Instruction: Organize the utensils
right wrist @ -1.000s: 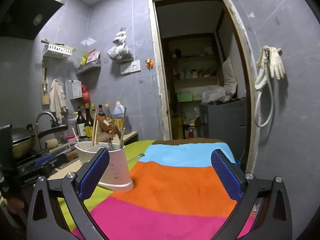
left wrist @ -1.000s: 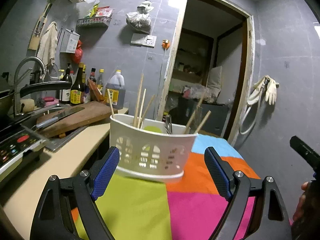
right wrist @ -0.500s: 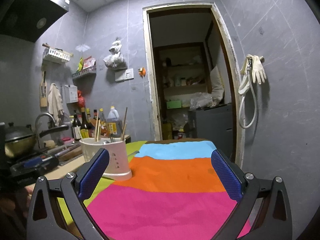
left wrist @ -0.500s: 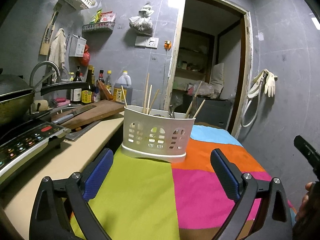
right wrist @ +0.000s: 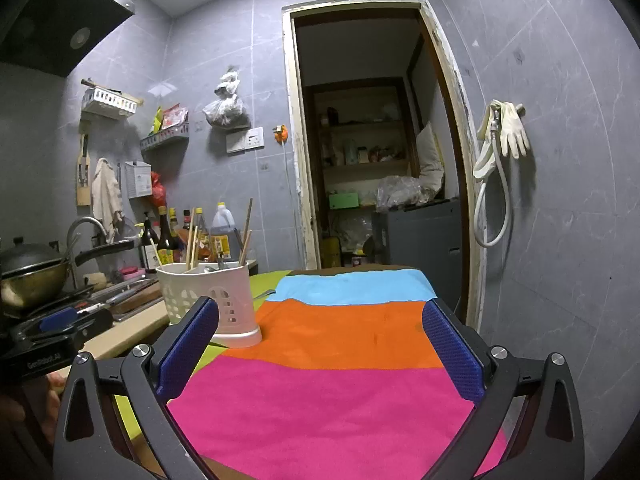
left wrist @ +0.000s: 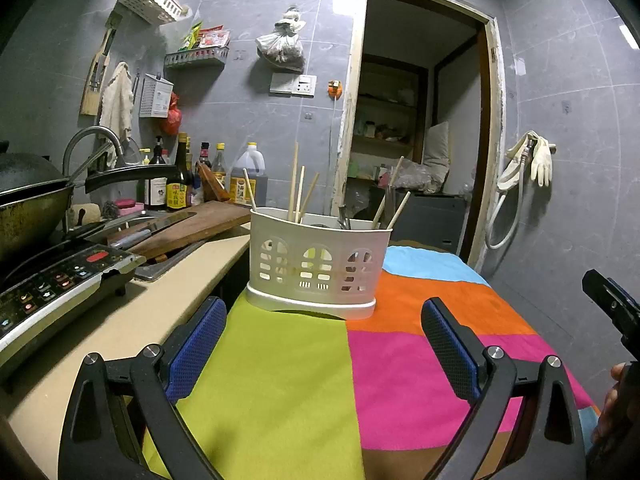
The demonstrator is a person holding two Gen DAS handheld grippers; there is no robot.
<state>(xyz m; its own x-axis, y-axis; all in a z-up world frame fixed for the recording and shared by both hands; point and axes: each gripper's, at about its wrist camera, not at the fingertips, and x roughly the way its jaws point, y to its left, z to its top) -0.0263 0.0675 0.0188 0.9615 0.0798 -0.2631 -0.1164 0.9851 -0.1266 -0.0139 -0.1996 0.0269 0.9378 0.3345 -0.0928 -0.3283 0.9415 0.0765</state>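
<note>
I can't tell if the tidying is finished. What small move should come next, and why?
Probably draw both hands back and stop. The chopsticks already stand in the white caddy, which sits upright on the striped cloth. The left gripper and right gripper are open and empty, and no loose utensil shows on the cloth.

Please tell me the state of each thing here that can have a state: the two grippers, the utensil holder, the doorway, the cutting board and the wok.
left gripper: open, empty
right gripper: open, empty
utensil holder: upright on the cloth, holding chopsticks and metal utensils
chopsticks: standing tilted in the holder
doorway: open
cutting board: lying over the sink edge
wok: on the cooker
</note>
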